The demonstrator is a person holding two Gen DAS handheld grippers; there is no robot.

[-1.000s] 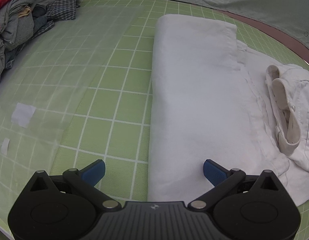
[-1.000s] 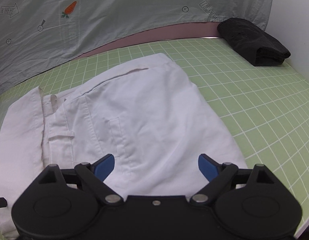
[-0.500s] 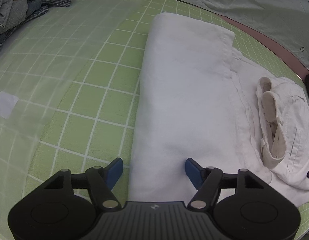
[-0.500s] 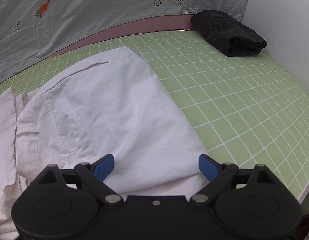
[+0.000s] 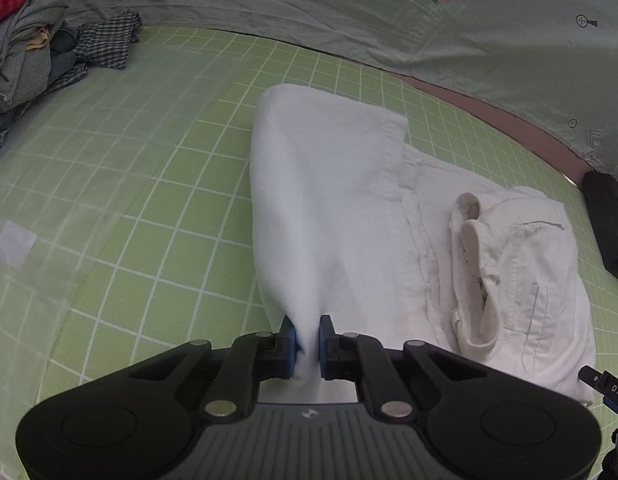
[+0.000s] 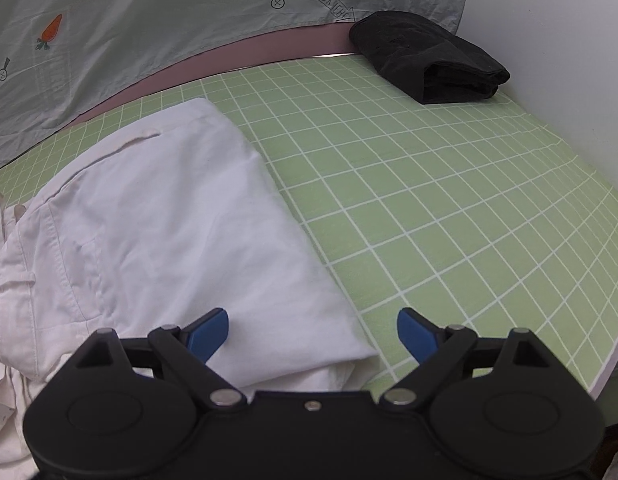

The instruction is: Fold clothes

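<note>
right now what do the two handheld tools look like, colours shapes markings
Both match. The left tool has a black ribbed body with a small pale logo, two round black housings, angular black linkage arms with silver pivot pins and blue fingertip pads. The right tool shows the same black body, silver pins and blue pads. No cables or sleeves visible.

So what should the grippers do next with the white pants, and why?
Probably shut the right gripper on the near edge of the white pants. The left gripper is clamped on the leg end, while the right one is open over the cloth. With both ends held, the pants could be lifted and folded evenly.
</note>
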